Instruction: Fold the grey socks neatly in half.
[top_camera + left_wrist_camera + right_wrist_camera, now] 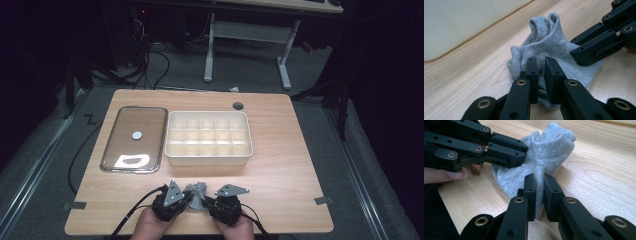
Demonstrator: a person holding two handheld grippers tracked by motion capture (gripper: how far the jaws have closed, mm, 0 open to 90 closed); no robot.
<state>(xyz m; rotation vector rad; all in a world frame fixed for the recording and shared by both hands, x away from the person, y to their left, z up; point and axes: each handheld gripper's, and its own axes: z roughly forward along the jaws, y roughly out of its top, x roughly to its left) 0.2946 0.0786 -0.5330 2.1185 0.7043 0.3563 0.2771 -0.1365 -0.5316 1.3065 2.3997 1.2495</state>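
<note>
A small grey sock (197,191) lies bunched on the wooden table near its front edge, between my two grippers. My left gripper (188,200) is shut on the sock's left side; in the left gripper view its jaws (541,72) pinch a fold of the sock (544,45), and the right gripper (577,48) grips the far edge. My right gripper (206,202) is shut on the sock's right side; the right gripper view has grey fabric (549,147) squeezed between its jaws (539,187), and the left gripper (520,152) clamps the cloth at the upper left.
A white box with several compartments (208,158) stands mid-table behind the sock. To its left lies a flat tray with a metal rim (107,167) and a small white disc (136,134) on it. A cable hole (238,105) sits at the back.
</note>
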